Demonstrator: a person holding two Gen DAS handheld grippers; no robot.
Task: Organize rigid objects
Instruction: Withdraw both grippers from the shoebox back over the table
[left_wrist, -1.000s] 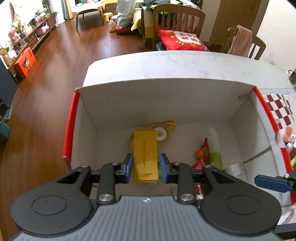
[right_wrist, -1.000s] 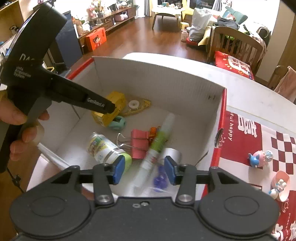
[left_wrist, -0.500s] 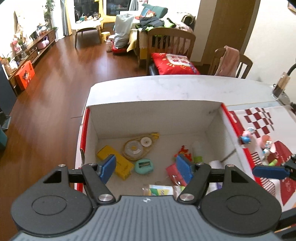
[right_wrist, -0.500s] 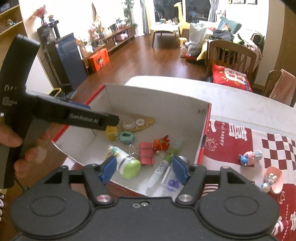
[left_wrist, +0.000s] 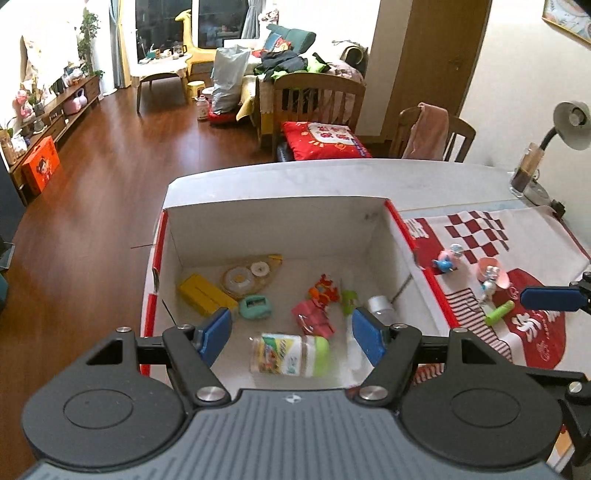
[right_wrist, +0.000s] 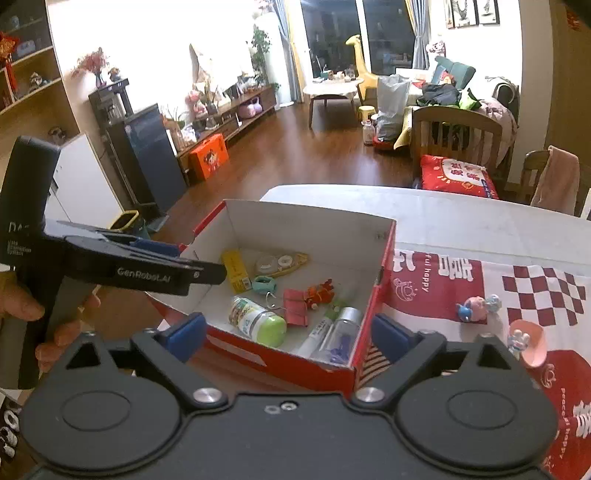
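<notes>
A red and white cardboard box (left_wrist: 280, 218) (right_wrist: 384, 266) stands on the table. It holds a yellow box (left_wrist: 205, 295) (right_wrist: 234, 269), a correction tape (left_wrist: 247, 275), a teal sharpener (left_wrist: 255, 308), a green-capped jar (left_wrist: 291, 354) (right_wrist: 258, 319), a pink clip (left_wrist: 314, 319) and a glue stick (right_wrist: 319, 328). My left gripper (left_wrist: 291, 336) is open and empty above the box's near side. My right gripper (right_wrist: 291, 336) is open and empty, above the box's near corner. A green tube (left_wrist: 498, 312) lies on the cloth outside the box.
A red and white patterned cloth (left_wrist: 517, 236) (right_wrist: 517, 291) covers the table right of the box. On it are a small pink and blue figure (left_wrist: 448, 258) (right_wrist: 476, 306) and a pink dish with a figure (left_wrist: 491, 275) (right_wrist: 526, 341). A desk lamp (left_wrist: 554, 136) stands at the far right.
My left gripper opened and let go of the yellow box, which now lies in the box. Both grippers rose and pulled back from the box, and the right one opened wider.
</notes>
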